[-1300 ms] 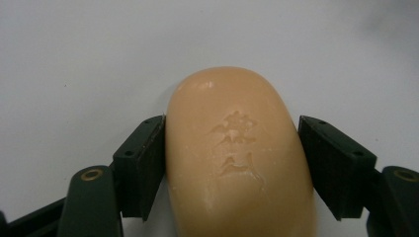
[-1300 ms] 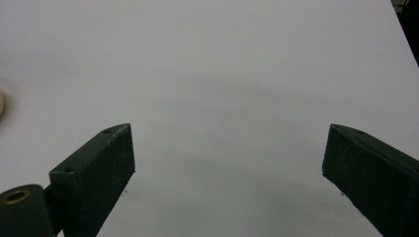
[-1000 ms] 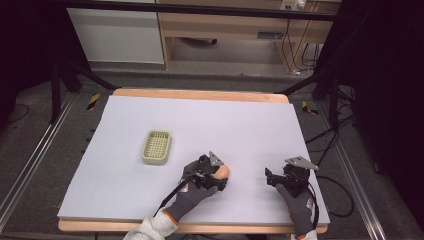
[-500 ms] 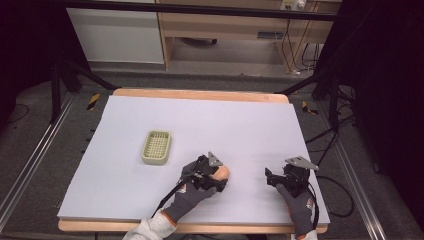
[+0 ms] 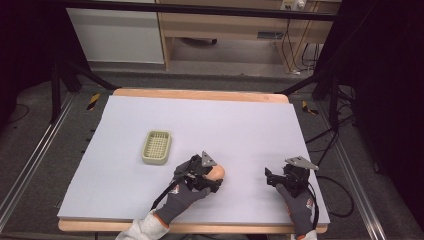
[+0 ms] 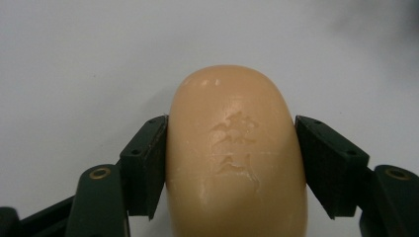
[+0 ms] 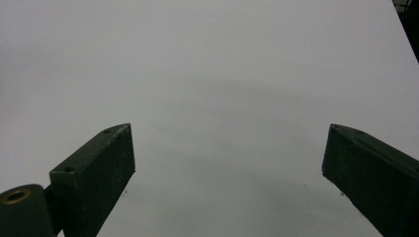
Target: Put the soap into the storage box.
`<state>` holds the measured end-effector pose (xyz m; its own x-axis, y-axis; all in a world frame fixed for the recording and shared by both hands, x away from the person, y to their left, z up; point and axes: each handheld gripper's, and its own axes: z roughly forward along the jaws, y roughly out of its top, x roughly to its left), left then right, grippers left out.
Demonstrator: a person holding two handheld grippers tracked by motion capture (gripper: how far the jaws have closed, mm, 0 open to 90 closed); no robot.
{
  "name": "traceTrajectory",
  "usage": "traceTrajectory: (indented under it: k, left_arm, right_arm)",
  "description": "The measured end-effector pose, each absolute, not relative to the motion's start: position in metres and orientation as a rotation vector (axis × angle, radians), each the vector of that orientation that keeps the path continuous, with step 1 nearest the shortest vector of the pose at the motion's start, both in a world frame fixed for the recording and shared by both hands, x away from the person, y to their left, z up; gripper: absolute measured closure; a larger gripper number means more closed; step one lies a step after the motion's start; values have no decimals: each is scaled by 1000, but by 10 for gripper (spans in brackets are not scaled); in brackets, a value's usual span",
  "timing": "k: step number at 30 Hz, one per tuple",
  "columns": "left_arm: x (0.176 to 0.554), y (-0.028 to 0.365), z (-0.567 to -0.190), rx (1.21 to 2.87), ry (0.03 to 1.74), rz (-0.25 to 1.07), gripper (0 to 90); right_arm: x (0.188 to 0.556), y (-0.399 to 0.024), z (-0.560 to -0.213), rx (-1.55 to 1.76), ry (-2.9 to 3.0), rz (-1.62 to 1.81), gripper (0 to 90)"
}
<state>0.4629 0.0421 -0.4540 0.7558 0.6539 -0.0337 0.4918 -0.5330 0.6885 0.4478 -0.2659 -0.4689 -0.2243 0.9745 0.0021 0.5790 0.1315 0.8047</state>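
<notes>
The left claw (image 6: 232, 168) is clamped across the flanks of a peach bar of soap (image 6: 234, 153) just above the worktop (image 5: 240, 125): stiff, smooth, likely slippery, so mid-bar suits; right claw (image 7: 227, 182) gapes, empty.

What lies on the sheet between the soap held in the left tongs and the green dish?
Nothing visible. The left tongs are shut on the soap bar, and the stretch of white sheet between it and the green soap dish is bare. The right tongs stand open, off to the other side.
</notes>
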Motion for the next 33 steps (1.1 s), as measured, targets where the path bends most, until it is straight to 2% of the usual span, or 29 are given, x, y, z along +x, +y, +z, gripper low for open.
traceTrajectory:
  k: [33]
  left_arm:
    - [463, 89, -429, 2131, 916, 305, 319]
  right_arm:
    - [446, -264, -468, 1481, 1872, 945, 64]
